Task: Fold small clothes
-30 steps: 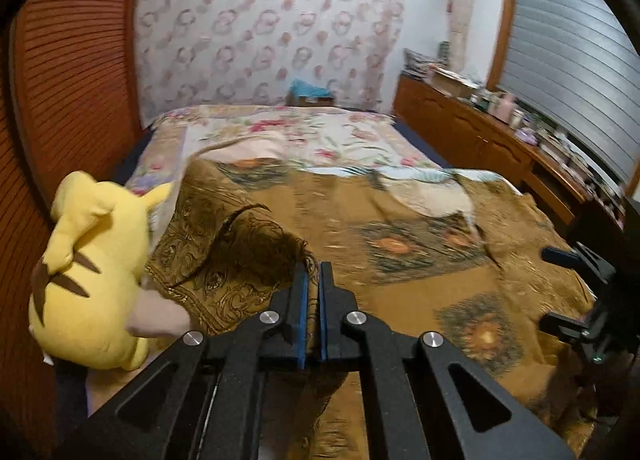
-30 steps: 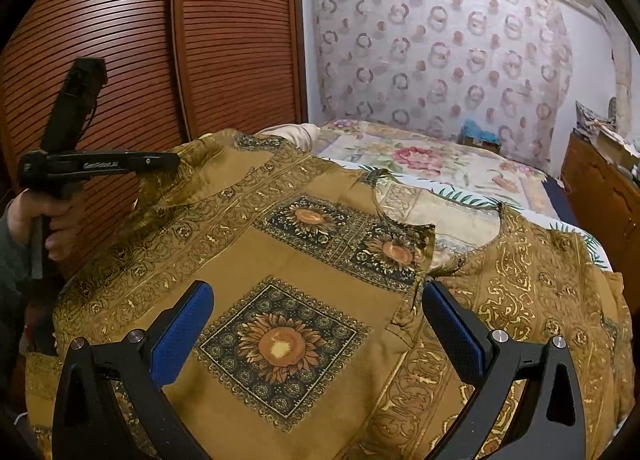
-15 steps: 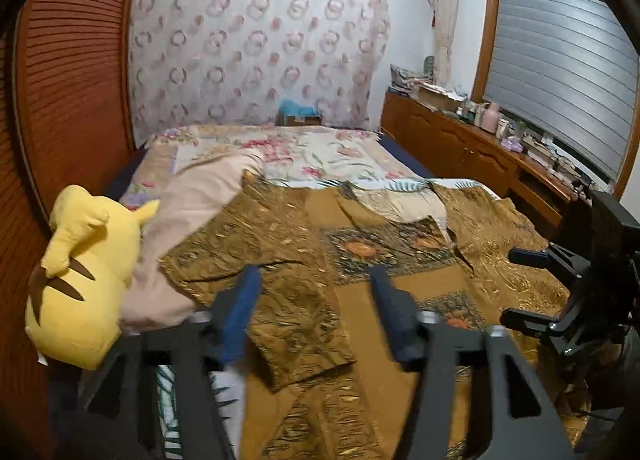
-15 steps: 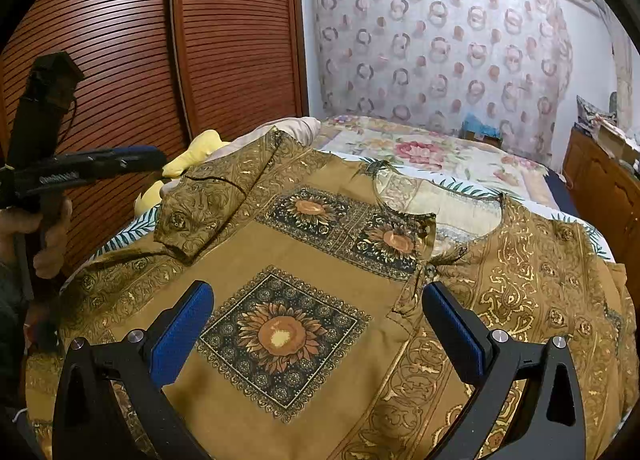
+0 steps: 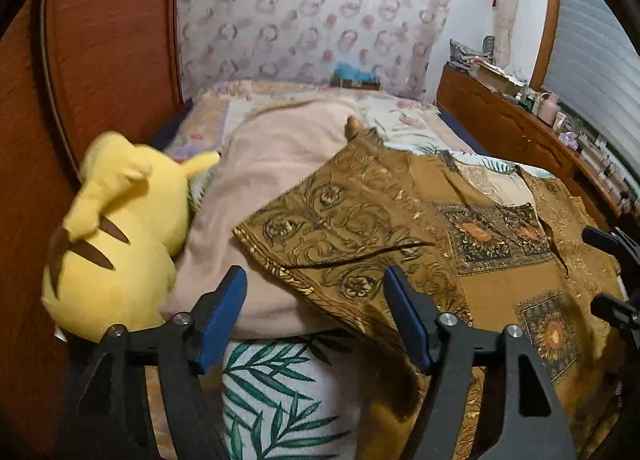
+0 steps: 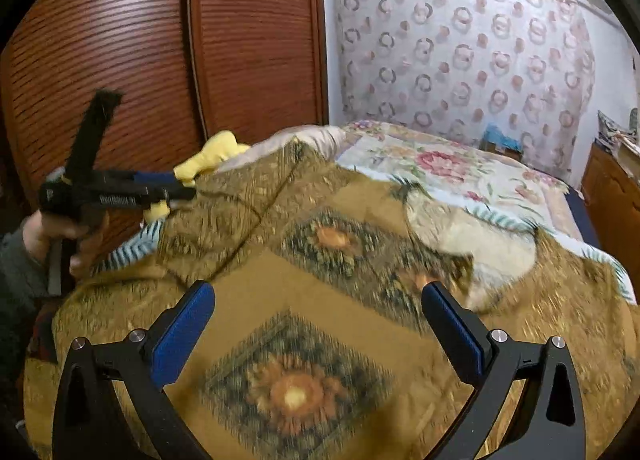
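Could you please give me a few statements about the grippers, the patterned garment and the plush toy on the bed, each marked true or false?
1. The left gripper is open and holds nothing. True.
2. The right gripper is clamped on the brown garment. False: its jaws are spread wide above the cloth.
3. A yellow plush toy lies beside the pink blanket. True.
4. The garment's left sleeve lies folded inward over the body. True.
5. The garment is already a compact folded bundle. False: it lies mostly spread across the bed.
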